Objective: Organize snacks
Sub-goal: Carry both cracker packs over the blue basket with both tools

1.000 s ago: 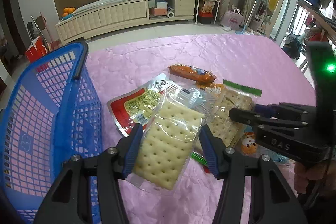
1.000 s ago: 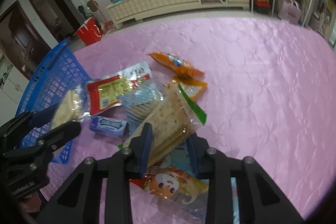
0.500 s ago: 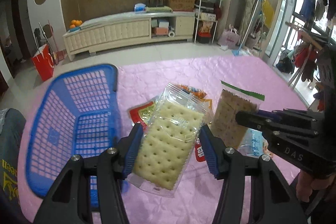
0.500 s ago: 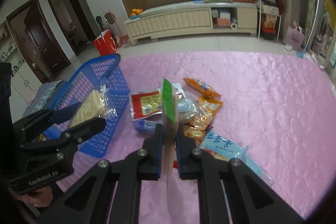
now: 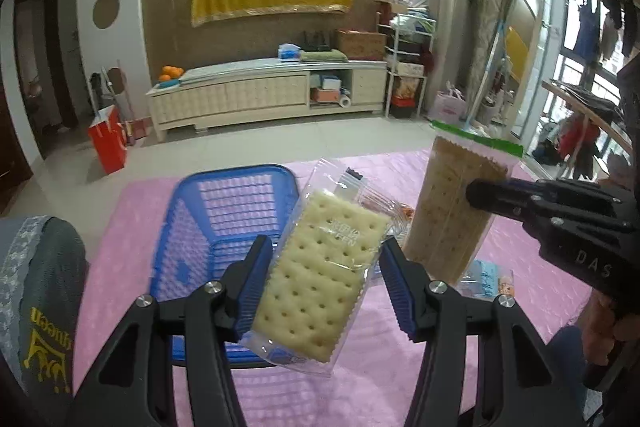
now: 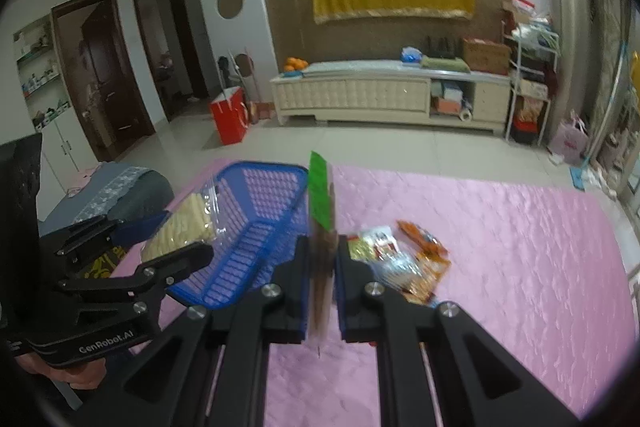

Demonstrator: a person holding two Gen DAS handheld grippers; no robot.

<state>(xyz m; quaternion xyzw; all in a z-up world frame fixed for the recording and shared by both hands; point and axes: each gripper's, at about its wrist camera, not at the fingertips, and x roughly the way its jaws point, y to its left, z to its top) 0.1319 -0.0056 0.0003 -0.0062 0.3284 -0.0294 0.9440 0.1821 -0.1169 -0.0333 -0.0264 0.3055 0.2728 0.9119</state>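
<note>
A pink quilted cloth covers the desk (image 6: 500,247), with a blue basket (image 5: 224,223) at its left end. The left gripper (image 5: 324,283) holds a clear pack of pale crackers (image 5: 324,279) in its jaws, above the basket's near edge. The right gripper (image 6: 322,275), jaws clamped, lifts a green-topped cracker pack (image 5: 452,211) upright above loose snack packets (image 6: 404,259).

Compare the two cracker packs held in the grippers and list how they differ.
1. The pale cracker pack is cream coloured; the brown cracker pack is darker tan.
2. The brown cracker pack has a green strip along its top; the pale cracker pack is all clear wrap.
3. The left gripper holds the pale cracker pack across its width; the right gripper pinches the brown cracker pack across its thin faces.

Both are lifted above the pink tablecloth.
</note>
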